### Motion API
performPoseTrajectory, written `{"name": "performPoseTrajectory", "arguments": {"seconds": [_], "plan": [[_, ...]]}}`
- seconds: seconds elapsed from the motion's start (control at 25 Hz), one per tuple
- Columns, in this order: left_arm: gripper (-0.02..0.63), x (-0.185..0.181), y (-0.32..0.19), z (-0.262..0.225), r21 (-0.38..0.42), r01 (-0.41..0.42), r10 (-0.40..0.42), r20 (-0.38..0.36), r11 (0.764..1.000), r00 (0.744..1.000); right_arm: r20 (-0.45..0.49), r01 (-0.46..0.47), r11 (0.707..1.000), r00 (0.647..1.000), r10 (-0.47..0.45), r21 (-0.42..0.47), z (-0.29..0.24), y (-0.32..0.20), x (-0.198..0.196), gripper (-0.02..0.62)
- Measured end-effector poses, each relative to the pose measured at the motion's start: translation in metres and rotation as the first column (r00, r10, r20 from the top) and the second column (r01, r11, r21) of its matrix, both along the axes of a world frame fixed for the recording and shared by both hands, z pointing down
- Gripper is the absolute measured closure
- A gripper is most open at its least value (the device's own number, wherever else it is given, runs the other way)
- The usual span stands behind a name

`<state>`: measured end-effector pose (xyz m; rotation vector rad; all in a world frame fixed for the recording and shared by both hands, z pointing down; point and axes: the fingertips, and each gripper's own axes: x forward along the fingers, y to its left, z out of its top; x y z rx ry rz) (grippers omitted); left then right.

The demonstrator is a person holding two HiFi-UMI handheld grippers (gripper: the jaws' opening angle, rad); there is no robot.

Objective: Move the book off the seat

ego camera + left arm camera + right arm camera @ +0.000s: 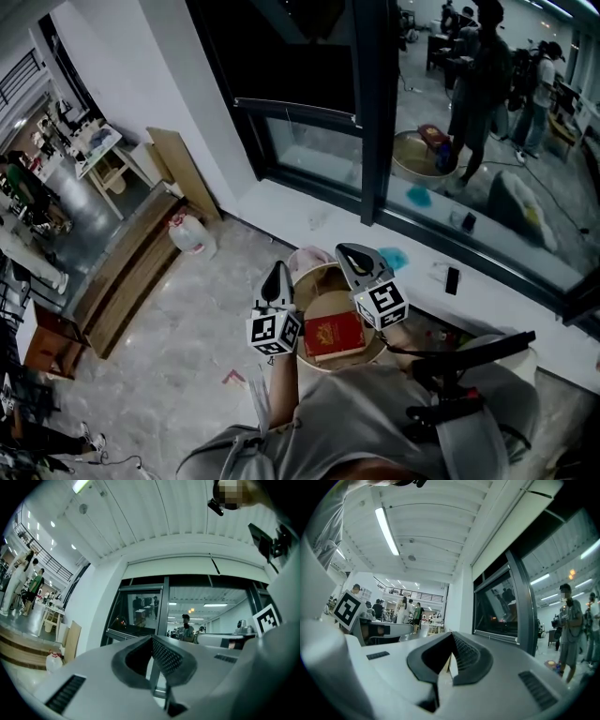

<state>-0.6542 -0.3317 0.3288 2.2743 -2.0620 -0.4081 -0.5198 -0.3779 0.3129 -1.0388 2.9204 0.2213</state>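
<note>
While you stand over the marble floor point(178, 356) by the dark window point(300, 75), the round wooden seat point(323, 302) sits just in front of you, the red book point(334, 336) lying flat on it. Your left tool point(278, 272) and right tool point(351, 251) flank the book, each with its jaws closed together and gripping nothing.

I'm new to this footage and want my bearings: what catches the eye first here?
A red book lies on the round wooden seat, low in the head view's centre. The left tongs and right tongs flank it, both shut and empty. A big dark window fills the upper right.
</note>
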Motion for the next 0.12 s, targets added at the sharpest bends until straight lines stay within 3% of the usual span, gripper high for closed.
{"name": "performPoseTrajectory", "arguments": {"seconds": [0.12], "plan": [[0.595, 0.0034, 0.0031, -0.0014, 0.0, -0.012, 0.012, -0.012, 1.0, 1.0, -0.001, -0.002, 1.0, 1.0, 0.002, -0.003, -0.0012, 0.0033, 0.0027, 0.58]]}}
